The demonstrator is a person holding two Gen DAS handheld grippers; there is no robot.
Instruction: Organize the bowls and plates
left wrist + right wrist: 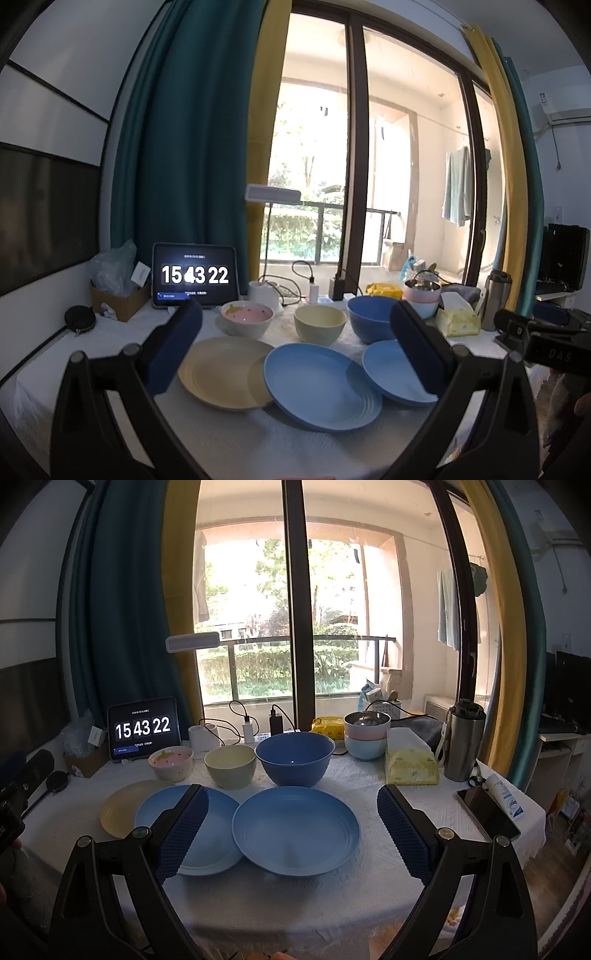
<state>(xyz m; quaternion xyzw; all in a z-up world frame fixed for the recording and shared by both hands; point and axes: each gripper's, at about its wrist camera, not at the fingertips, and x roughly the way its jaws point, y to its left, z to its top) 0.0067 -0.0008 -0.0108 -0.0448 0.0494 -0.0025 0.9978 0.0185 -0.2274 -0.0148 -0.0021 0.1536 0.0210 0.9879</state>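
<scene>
Three plates lie in a row on the white tablecloth: a cream plate (pixel 225 373) (pixel 122 808) at the left, a blue plate (pixel 317 384) (pixel 218 834) overlapping it in the middle, and a second blue plate (pixel 395 373) (pixel 295 830) at the right. Behind them stand a pink-lined bowl (pixel 246 317) (pixel 171 762), a pale green bowl (pixel 319 324) (pixel 229 766) and a large blue bowl (pixel 371 321) (pixel 294 757). My left gripper (pixel 295 332) is open and empty above the plates. My right gripper (pixel 291 812) is open and empty above the right blue plate.
At the back are a tablet clock (pixel 144 729), chargers and cables (pixel 275 720), stacked small bowls (pixel 366 734), a tissue pack (pixel 412 766) and a steel flask (pixel 463 744). A phone (pixel 487 812) and a tube (pixel 504 799) lie at the right edge. A cardboard box (pixel 118 299) stands back left.
</scene>
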